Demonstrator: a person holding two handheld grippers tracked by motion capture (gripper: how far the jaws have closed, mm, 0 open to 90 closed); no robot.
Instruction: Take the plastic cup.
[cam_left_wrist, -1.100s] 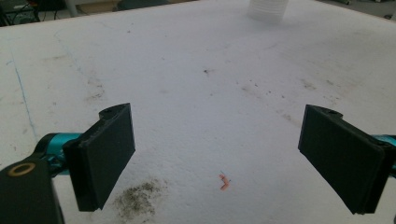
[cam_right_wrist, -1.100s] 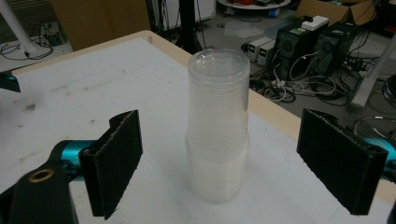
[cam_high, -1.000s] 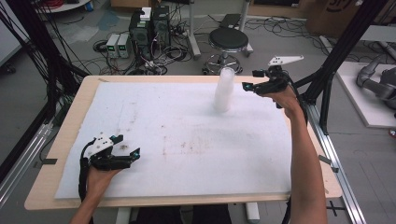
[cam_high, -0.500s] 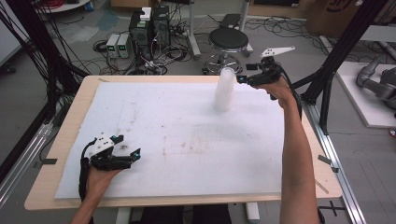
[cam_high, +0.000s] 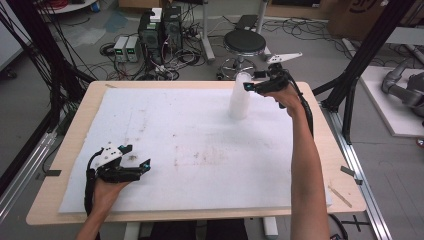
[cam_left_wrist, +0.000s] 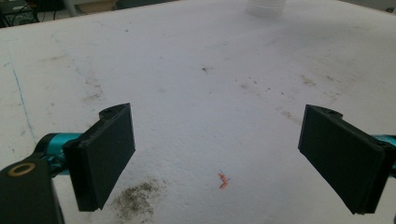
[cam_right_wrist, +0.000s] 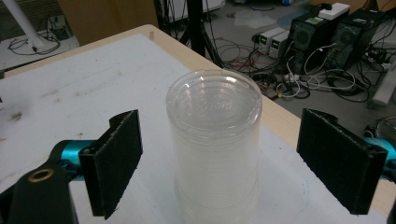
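The desk (cam_high: 320, 165) is the largest thing here, a pale wooden top almost wholly covered by a white foam sheet (cam_high: 200, 145), stained and scuffed toward its middle; the sheet probably serves as a soft, even work surface.

On the sheet's far right part stands a stack of clear plastic cups (cam_high: 239, 97), upside down, so that a flat ribbed base faces up in the right gripper view (cam_right_wrist: 214, 140). It stands upright and alone, near the far edge of the desk, well apart from everything else.

The person's right arm reaches far across the desk to bring the right gripper (cam_high: 254, 87) level with the top of the stack. Its jaws are spread wide, one on either side of the top cup with clear gaps to both, so nothing is gripped yet. Held this high, the jaws look placed to take the top cup, or a few of them, rather than the whole stack.

The left gripper (cam_high: 135, 162) lies low at the near left corner of the sheet, apparently resting there while the other hand works. Its jaws also stand wide apart with nothing between them but bare foam, a dark smudge (cam_left_wrist: 135, 198) and a tiny orange scrap (cam_left_wrist: 222, 180).
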